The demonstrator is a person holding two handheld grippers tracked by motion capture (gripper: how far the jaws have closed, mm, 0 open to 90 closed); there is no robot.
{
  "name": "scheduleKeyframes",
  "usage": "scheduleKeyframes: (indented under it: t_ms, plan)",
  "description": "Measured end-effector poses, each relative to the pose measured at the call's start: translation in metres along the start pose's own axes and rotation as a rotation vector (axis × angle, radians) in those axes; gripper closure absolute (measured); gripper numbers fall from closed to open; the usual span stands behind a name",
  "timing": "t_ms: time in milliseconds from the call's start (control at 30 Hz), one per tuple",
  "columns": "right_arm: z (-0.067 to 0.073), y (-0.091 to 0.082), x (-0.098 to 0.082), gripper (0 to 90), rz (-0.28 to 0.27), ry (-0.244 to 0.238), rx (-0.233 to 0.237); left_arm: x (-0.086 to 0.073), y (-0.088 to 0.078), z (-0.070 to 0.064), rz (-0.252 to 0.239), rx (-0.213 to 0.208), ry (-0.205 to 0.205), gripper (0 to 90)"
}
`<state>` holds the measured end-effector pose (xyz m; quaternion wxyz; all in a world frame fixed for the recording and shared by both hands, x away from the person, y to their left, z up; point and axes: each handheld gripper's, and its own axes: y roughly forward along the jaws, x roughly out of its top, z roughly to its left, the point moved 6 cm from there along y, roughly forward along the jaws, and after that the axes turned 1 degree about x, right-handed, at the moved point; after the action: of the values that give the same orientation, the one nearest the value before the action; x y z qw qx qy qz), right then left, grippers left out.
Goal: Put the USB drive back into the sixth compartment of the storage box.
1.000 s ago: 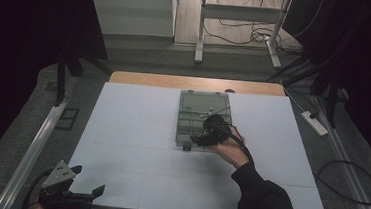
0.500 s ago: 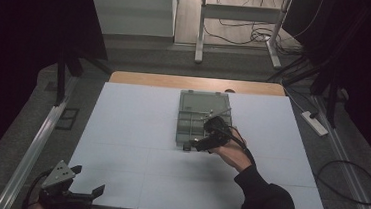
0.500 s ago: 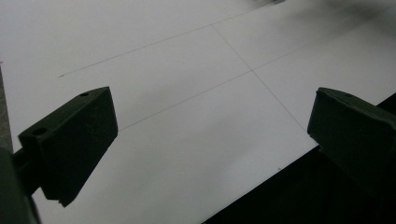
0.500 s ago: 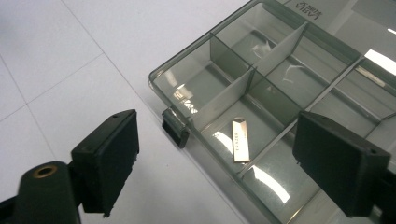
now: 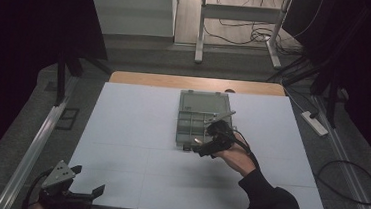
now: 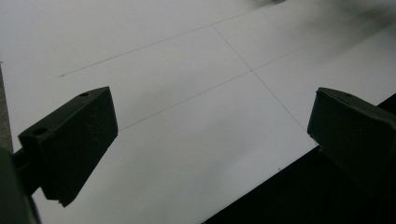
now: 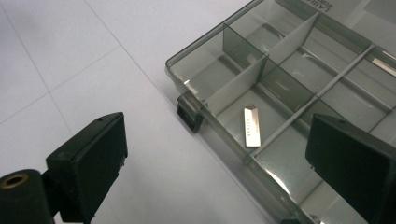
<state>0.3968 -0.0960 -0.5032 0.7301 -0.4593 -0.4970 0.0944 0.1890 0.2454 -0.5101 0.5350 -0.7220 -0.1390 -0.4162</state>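
Hovering over the near edge of the clear compartment box (image 7: pixel 299 93), right gripper (image 7: pixel 224 154) with jaws spread wide, just been opening, nothing between the pads. Small metal strip (image 7: pixel 251 125) lying flat in a near compartment, at about 12 o'clock from the jaws, not touched. Black latch (image 7: pixel 189 114) at 11 o'clock on the box wall; grey dividers around the strip. Left gripper (image 6: pixel 210 140) wide open too, empty, above the white table (image 5: pixel 136 130) near its 6 o'clock edge. Far compartments cut off, hard to read.

Organizer box (image 7: pixel 261 88) — glossy translucent plastic
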Motion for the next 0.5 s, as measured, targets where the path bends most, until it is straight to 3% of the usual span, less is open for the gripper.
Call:
scheduleKeyframes:
  t_ms: [100, 500]
  plan:
    - [0.001, -0.001, -0.003, 4.7, 0.008, 0.011, 0.009, 0.0, 0.0, 0.0, 0.0, 0.0, -0.001, 1.7]
    - [0.002, -0.008, -0.012, 0.8, 0.007, -0.002, -0.04, 0.0, 0.0, 0.0, -0.002, 0.0, -0.002, 1.6]
